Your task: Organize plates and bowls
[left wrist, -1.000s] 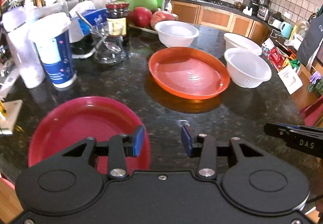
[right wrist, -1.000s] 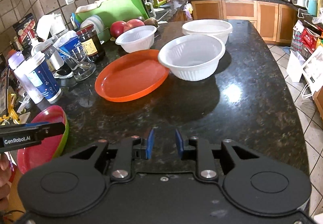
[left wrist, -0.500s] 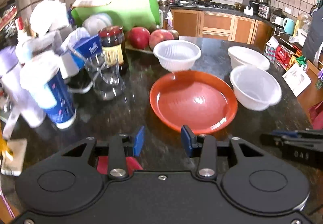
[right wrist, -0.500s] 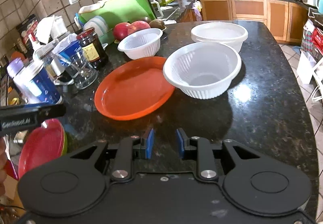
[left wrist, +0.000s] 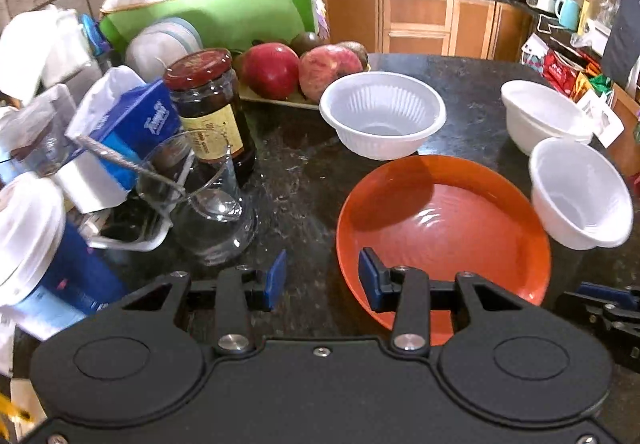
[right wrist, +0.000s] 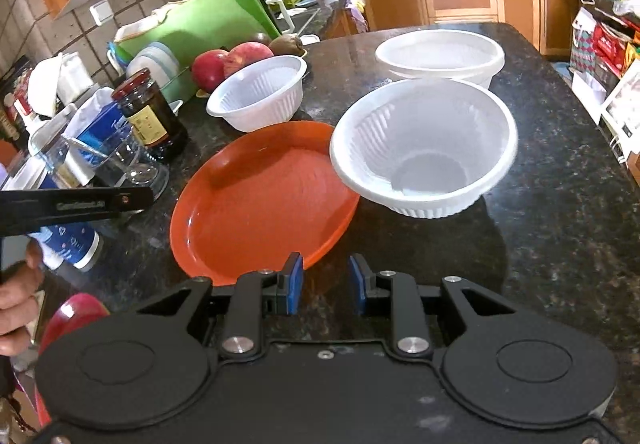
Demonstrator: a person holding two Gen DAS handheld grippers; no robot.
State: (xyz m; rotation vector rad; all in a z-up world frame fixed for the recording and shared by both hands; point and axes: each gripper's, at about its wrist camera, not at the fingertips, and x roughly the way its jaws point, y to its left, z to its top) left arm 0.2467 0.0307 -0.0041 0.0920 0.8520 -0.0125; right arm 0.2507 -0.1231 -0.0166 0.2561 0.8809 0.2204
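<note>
An orange plate (left wrist: pixel 444 228) (right wrist: pixel 260 200) lies on the black granite counter (right wrist: pixel 560 212). My left gripper (left wrist: pixel 322 276) is open and empty, and its right finger hangs over the plate's near left rim. My right gripper (right wrist: pixel 325 288) has a narrow gap with nothing in it, just in front of the plate's near right edge. A white ribbed bowl (right wrist: pixel 424 148) (left wrist: pixel 580 192) overlaps the plate's right rim. A smaller white bowl (left wrist: pixel 384 116) (right wrist: pixel 256 96) sits behind the plate, and a wide white bowl (right wrist: pixel 440 52) (left wrist: pixel 544 116) is farther back. A red plate (right wrist: pixel 72 312) shows at the lower left.
On the left stand a dark jar (left wrist: pixel 208 112), a glass with a spoon (left wrist: pixel 208 212), a blue-and-white cup (left wrist: pixel 36 252) and a tissue box (left wrist: pixel 128 128). Red fruit (left wrist: pixel 272 70) and a green board (left wrist: pixel 224 8) are behind. The counter's edge (right wrist: pixel 600 148) drops off at the right.
Both grippers have moved forward toward the orange plate. The red plate has slid out of the left wrist view under the gripper's body. Both grippers' jaws look the same as before.
</note>
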